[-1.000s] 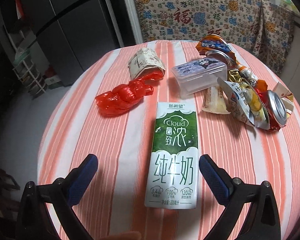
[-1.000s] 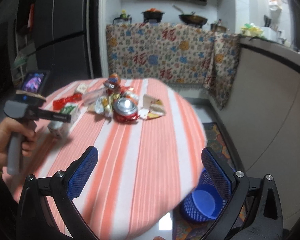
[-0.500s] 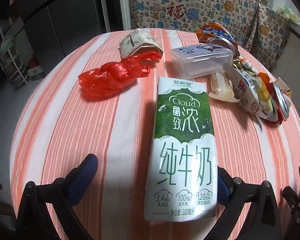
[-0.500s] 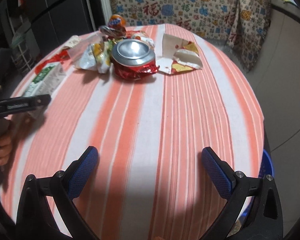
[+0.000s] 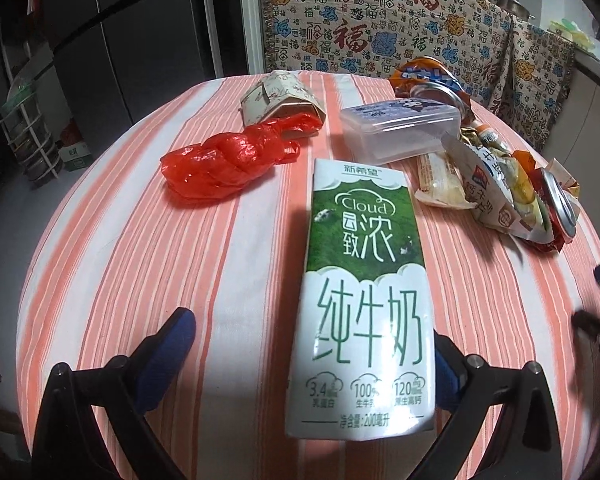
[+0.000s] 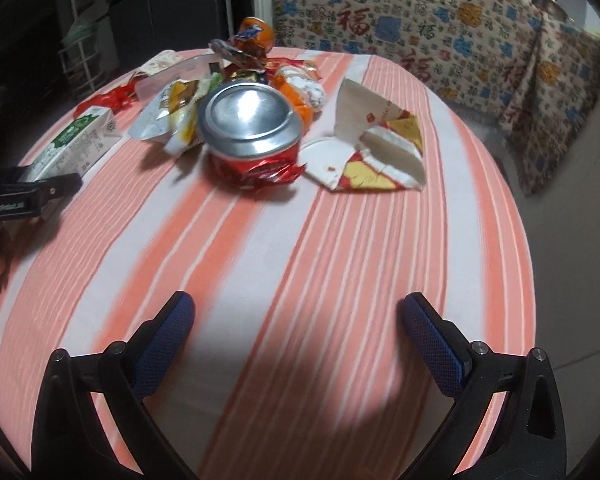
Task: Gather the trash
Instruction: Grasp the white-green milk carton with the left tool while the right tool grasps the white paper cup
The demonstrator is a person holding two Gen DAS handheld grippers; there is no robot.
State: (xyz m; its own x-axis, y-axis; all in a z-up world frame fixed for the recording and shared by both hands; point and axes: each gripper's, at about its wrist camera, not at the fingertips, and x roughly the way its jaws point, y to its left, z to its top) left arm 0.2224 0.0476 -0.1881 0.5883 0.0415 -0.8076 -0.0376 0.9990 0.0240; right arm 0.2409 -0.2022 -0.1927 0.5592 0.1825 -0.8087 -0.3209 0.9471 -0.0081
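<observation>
A green and white milk carton (image 5: pixel 366 296) lies flat on the striped round table (image 5: pixel 140 264). My left gripper (image 5: pixel 308 360) is open around the carton's near end, its right finger partly hidden behind the carton. The carton also shows in the right wrist view (image 6: pixel 76 140). My right gripper (image 6: pixel 300 340) is open and empty above bare cloth. Ahead of it lie a crushed red can (image 6: pixel 252 132) and a torn white, red and yellow paper box (image 6: pixel 376 148).
A red plastic bag (image 5: pixel 232 160), a crumpled paper cup (image 5: pixel 280 100), a clear plastic box (image 5: pixel 400 132), snack wrappers (image 5: pixel 496 188) and crushed cans (image 5: pixel 428 80) lie at the table's far side. A patterned cloth (image 5: pixel 380 20) hangs behind. The left gripper's body (image 6: pixel 24 196) enters the right wrist view.
My left gripper moved forward, so the carton now lies between its fingers. My right gripper swung down and closer to the table, toward the crushed can.
</observation>
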